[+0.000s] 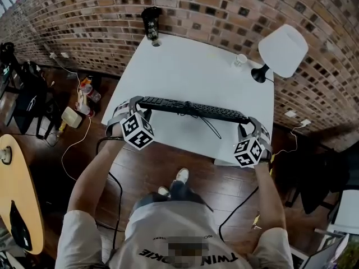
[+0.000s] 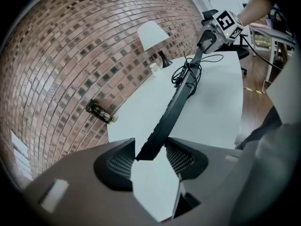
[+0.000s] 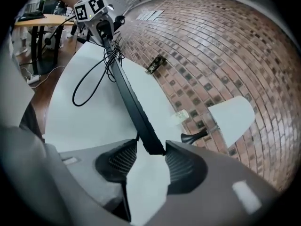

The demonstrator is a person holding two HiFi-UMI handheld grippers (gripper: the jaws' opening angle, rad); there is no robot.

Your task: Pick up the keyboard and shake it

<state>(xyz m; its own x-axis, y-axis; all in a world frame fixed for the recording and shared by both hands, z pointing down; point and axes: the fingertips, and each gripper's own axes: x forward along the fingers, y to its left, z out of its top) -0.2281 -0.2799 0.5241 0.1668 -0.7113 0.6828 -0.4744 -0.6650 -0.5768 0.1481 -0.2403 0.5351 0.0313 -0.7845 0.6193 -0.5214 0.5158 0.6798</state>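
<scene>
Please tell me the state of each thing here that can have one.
keyboard: gripped at both ends
cable: partly bundled, one loop loose
left gripper: shut on keyboard
right gripper: shut on keyboard
lamp: upright, looks unlit
dark tumbler: upright
small cup: upright

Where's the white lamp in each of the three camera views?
Head view: lamp at the upper right.
Left gripper view: lamp at top centre.
Right gripper view: lamp right of centre.
Shared landmark: the keyboard, in all three.
</scene>
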